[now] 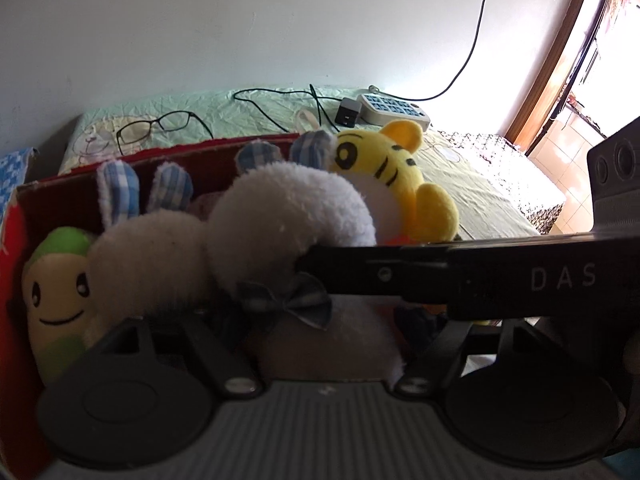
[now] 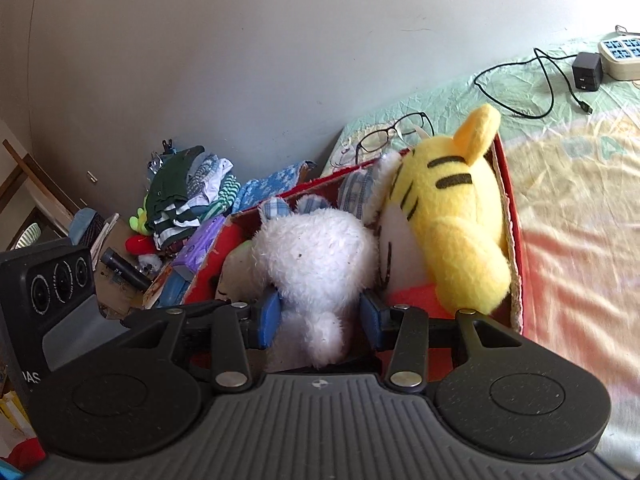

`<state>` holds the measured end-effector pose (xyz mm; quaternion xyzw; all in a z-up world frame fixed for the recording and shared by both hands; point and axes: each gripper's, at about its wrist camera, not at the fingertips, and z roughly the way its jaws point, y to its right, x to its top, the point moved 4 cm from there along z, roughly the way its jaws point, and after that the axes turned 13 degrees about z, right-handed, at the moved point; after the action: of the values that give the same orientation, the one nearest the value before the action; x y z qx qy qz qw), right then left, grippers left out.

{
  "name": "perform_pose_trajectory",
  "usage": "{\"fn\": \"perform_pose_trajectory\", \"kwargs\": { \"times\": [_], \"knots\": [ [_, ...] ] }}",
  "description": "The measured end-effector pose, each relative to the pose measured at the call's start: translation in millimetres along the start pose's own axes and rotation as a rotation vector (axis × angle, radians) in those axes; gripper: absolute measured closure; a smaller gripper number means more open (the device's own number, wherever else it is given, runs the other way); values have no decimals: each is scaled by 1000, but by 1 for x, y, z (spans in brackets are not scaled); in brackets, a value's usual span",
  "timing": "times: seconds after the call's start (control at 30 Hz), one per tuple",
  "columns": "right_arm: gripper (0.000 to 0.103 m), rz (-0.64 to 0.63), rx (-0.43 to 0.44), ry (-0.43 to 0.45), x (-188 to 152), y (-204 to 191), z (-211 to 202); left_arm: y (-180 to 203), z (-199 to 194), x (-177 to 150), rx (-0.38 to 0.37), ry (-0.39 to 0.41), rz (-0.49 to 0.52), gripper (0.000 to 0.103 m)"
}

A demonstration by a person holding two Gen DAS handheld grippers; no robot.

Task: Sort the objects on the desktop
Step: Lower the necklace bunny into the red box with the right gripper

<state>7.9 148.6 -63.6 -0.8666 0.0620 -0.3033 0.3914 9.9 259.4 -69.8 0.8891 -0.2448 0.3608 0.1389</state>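
Right claw (image 2: pixel 320 316): clenched on the white rabbit (image 2: pixel 316 264), its blue pads (image 2: pixel 270 316) pressing the rabbit's lower body from both sides.
Left claw (image 1: pixel 320 320): its fingertips are hidden in shadow under the toys, so whether it grips anything cannot be told; the right claw's black arm crosses just ahead of it.
White rabbit: its body sits between the right claw's fingers and its head just beyond them, in the red box (image 2: pixel 514 216), checked ears pointing away.
Second rabbit (image 1: pixel 152 256): left of the first in the left view, also in the box.
Green toy (image 1: pixel 60 296): far left of the left claw, against the box wall.
Tiger (image 2: pixel 460 216): just right of the held rabbit, touching it, leaning on the box's right wall.
Glasses (image 2: pixel 394 132): beyond the box, on the sheet (image 2: pixel 560 184).
Charger (image 2: pixel 587 71): farther off to the right, beside a power strip (image 1: pixel 394 109).
Clothes (image 2: pixel 188 196): a heap beyond the box to the left.
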Motion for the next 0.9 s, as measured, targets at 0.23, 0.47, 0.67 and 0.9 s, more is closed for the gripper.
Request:
{"fn": "perform_pose_trajectory", "kwargs": {
  "times": [0.23, 0.47, 0.67, 0.9],
  "knots": [
    [55, -17, -20, 12, -1, -1, -7, 5, 1, -1, -11, -2, 17, 25],
    [44, -41, -34, 113, 5, -6, -33, 3, -18, -1, -47, 29, -3, 21],
    [60, -23, 10, 195, 15, -15, -36, 6, -13, 0, -56, 15, 5, 20],
    [64, -28, -51, 161, 9, -13, -14, 2, -8, -4, -91, 7, -18, 19]
  ]
}}
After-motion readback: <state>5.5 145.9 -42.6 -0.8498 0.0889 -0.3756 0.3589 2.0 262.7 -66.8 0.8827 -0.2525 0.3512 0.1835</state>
